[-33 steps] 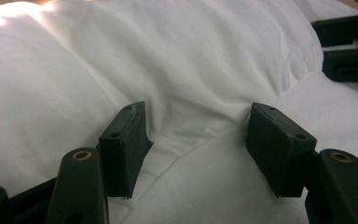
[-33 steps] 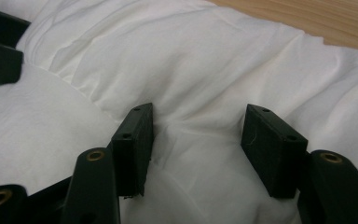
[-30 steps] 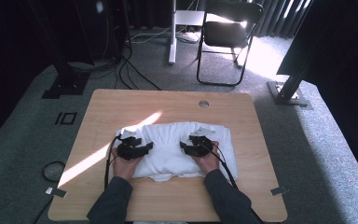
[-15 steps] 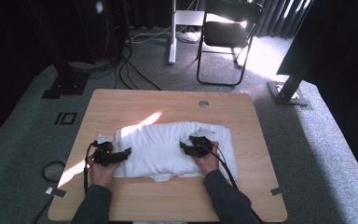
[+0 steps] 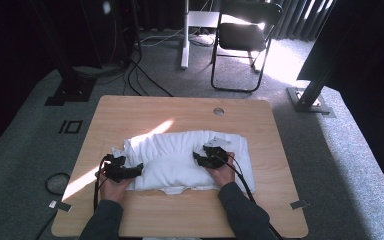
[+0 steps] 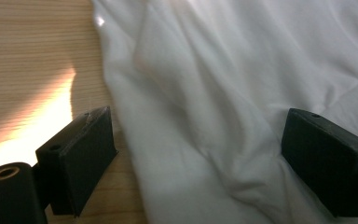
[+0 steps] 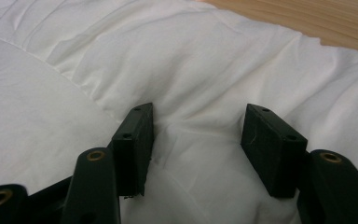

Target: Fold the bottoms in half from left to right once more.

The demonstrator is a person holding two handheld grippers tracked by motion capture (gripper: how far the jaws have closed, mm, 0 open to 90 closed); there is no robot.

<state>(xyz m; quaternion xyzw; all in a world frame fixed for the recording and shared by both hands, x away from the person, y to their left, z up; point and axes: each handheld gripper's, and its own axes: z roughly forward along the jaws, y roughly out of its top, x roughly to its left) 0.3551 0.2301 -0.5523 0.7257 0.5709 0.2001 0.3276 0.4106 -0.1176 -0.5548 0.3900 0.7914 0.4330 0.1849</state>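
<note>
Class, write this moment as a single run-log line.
left gripper: jaws just opened, wide over white cloth edge | right gripper: open, resting on cloth | table: cloth bunched

Both forearms reach in from the near edge; the left hand point(image 5: 111, 182) holds the left gripper point(image 5: 139, 168) low, pointing toward the person's right, jaws just opened wide; the right hand point(image 5: 223, 173) holds the right gripper point(image 5: 198, 157) angled forward-left, jaws partly apart.

Dark grey long sleeves point(image 5: 237, 207) at lower centre of the high view; black grippers point(image 5: 130, 171), black cables point(image 5: 242, 175), blocky matte pads point(image 7: 133, 144), brass-ringed screw holes.
</note>
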